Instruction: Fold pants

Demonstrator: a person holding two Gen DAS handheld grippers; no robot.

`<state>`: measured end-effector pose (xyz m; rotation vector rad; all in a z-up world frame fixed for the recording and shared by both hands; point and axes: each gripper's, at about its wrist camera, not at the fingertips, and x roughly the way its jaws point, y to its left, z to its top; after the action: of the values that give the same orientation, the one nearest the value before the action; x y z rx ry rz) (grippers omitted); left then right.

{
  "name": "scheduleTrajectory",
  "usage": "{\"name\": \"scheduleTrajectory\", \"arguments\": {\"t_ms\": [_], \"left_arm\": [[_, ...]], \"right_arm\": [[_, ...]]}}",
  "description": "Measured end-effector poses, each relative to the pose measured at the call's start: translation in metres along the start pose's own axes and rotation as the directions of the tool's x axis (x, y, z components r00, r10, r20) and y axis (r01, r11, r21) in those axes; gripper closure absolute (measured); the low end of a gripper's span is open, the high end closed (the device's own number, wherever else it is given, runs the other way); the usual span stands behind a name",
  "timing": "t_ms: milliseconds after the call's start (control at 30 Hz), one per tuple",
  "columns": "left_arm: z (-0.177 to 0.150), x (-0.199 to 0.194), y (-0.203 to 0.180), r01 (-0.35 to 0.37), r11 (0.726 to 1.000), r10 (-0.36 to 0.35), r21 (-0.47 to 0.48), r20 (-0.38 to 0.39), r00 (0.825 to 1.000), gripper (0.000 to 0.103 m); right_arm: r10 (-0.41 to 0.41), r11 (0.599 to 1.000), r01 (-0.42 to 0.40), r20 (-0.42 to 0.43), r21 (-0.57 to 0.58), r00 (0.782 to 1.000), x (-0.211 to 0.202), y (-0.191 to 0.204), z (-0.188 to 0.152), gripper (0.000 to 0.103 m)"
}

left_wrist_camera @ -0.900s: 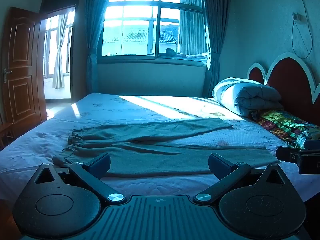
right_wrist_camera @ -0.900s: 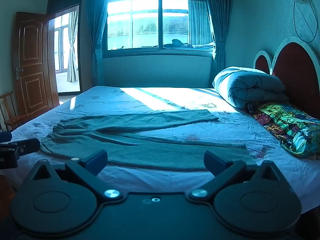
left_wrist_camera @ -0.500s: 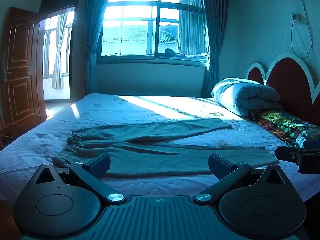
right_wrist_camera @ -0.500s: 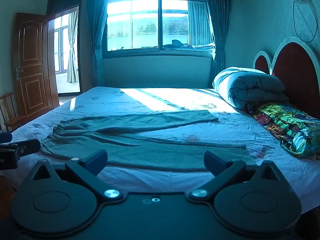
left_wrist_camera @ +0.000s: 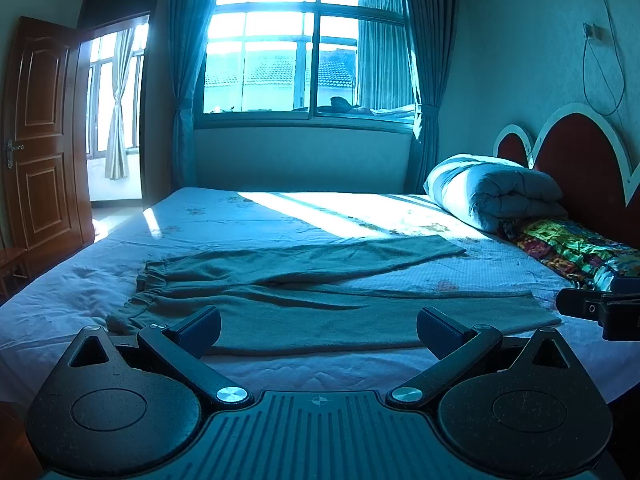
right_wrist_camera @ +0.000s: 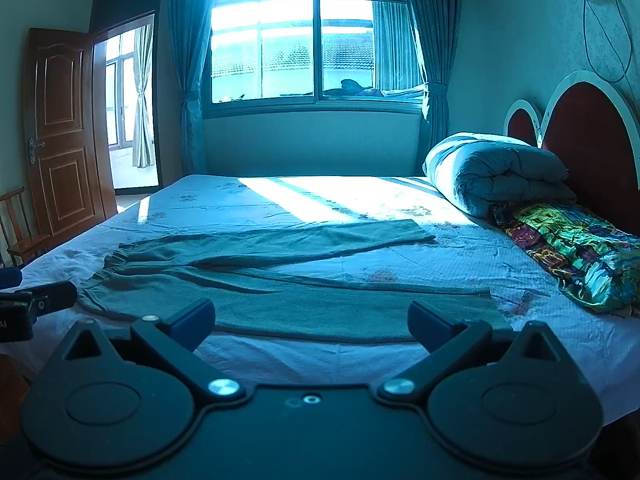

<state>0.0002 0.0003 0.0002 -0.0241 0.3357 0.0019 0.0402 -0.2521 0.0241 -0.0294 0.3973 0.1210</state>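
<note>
Grey-green pants lie flat on the bed, waistband to the left, both legs stretching right and spread apart in a V. My left gripper hovers open at the bed's near edge, in front of the near leg, nothing between its fingers. My right gripper is likewise open and empty, short of the near leg's hem side. Each gripper's tip shows at the edge of the other's view: the right one at the right, the left one at the left.
The bed has a pale sheet with a sunlit patch. A rolled duvet and a colourful blanket lie by the red headboard at right. A wooden door and a chair stand at left, a window behind.
</note>
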Motion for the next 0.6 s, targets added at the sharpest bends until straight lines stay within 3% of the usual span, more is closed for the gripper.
{"name": "scheduleTrajectory", "arguments": {"t_ms": [600], "left_arm": [[-0.0003,0.0019,-0.0010,0.006,1.000,-0.006,0.007,-0.007,1.000,0.000]], "right_arm": [[-0.004,1.000,0.004,-0.001,0.003,1.000,-0.0004,0.0003,0.0003,0.006]]}}
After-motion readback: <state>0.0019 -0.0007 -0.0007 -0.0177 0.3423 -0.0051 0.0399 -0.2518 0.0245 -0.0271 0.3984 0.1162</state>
